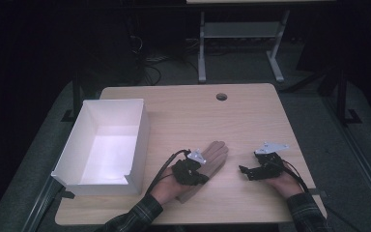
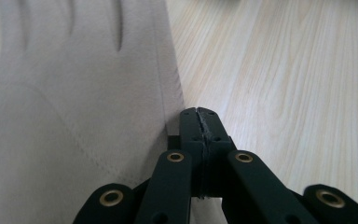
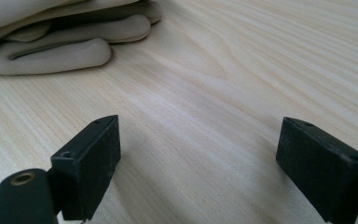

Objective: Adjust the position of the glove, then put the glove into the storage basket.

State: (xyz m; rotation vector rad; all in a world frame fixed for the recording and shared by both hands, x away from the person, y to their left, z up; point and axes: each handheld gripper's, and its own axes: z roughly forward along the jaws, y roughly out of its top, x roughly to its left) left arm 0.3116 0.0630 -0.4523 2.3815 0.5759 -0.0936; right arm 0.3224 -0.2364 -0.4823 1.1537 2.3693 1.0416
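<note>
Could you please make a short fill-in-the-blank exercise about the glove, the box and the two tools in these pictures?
1. The beige fabric glove lies on the light wooden ____.
2. The open white cardboard box stands to the ____ of the glove in the high view.
3. The right tool has its jaws ____.
4. The left tool has its jaws ____.

Missing words: table; left; open; shut

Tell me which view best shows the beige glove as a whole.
The high view: the beige glove lies flat on the table, fingers pointing away from the person, with the left gripper over its cuff end. The left gripper view shows a close stretch of the glove's back; the right gripper view catches its fingertips.
</note>
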